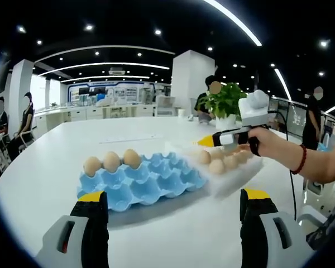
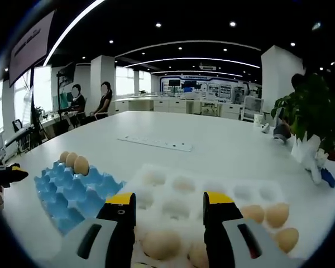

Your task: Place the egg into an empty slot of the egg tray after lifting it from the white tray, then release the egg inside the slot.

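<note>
A wide white bench (image 2: 223,139) stretches through an open-plan room under a black ceiling (image 1: 128,22) with recessed spotlights and long curved light strips (image 2: 184,43). White square pillars (image 1: 191,81) stand behind, a potted plant (image 1: 228,103) sits on the far edge, and bright windows (image 2: 36,89) line one side.

matt blue egg tray (image 1: 139,181), glossy white table (image 1: 56,167)

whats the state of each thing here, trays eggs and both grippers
blue egg tray: three eggs along its far edge, other slots empty
white tray: several eggs in near slots, far slots empty
left gripper: open, holding nothing
right gripper: open over the white tray, an egg between its jaws, not gripped
</note>
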A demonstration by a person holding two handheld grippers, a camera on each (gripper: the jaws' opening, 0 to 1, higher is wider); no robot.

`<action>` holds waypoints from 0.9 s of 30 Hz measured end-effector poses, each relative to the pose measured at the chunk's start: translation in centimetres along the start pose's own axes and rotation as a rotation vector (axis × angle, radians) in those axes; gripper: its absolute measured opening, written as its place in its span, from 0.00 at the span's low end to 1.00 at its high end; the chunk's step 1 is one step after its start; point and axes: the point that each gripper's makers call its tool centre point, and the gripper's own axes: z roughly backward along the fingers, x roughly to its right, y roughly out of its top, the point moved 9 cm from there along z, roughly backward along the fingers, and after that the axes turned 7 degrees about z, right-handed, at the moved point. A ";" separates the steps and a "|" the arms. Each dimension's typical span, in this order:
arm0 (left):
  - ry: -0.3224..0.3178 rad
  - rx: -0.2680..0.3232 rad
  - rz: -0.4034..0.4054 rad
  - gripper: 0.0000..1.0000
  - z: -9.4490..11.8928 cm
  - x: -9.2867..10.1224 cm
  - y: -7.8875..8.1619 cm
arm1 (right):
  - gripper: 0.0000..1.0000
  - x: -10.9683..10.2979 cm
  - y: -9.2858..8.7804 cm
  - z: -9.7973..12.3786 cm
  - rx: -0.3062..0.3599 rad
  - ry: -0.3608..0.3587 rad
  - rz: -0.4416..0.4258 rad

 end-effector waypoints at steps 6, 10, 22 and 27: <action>-0.004 -0.003 0.001 1.00 -0.1 -0.1 0.0 | 0.50 0.8 -0.1 0.4 -0.008 -0.024 -0.008; -0.002 -0.011 -0.006 1.00 -0.2 -0.2 0.0 | 0.50 1.3 -0.2 0.6 -0.013 -0.036 -0.003; -0.010 -0.017 -0.005 1.00 -0.9 -0.5 0.3 | 0.50 3.6 -0.6 0.9 -0.031 -0.088 -0.017; -0.021 -0.025 -0.016 1.00 -1.1 -0.5 0.2 | 0.50 4.2 -1.0 0.9 -0.044 -0.103 -0.021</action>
